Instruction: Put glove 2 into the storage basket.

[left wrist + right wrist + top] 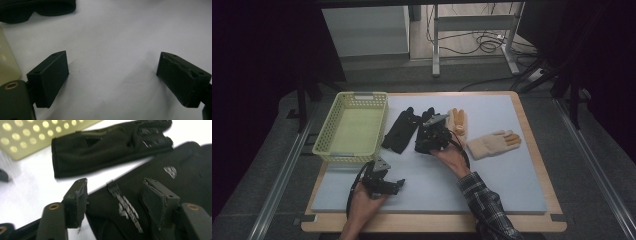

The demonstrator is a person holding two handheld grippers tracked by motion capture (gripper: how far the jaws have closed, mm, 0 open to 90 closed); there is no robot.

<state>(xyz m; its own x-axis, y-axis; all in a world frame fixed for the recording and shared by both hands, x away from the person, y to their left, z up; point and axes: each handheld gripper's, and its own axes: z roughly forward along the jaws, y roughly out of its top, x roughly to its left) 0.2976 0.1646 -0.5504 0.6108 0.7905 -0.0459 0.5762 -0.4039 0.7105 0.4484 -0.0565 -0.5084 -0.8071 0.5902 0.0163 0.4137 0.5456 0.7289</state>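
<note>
— Materials on the table?

— Pale, matte mat (492,175) over a wooden board (532,150), light grain showing along the edges. Yellow-green plastic basket (323,140) at the far left, rectangular, walls pierced with rows of round holes. Two black gloves beside it, soft knit fabric, flat and long: first black glove (399,131) lying just right of the basket, second black glove (155,182) next to it under the right gripper (432,136). Grey printed patches on that second one, plain in the right gripper view. Further right, two cream gloves, fuzzy, with orange fingertips: one (458,121) just past the gripper, the other (494,144) well off toward the right edge.

— And the claws?

— Left gripper (112,75) low near the front left of the mat, held in the left hand (362,205). Jaws wide apart, blocky black pads, nothing between them but bare mat; holding nothing, touching nothing that can be made out. Edge of the first black glove at the top of its view, a sliver of the basket at the left.

— The right one?

— Held in the right hand (452,157), plaid sleeve (484,205) behind it. Jaws apart, roughly medium spread, straddling the cuff end of the second black glove. Fabric lying between the worn, chipped pads, left pad at the glove's edge, right pad over its surface. Pressing or not, hard to tell; no pinch visible, glove flat on the mat.
</note>
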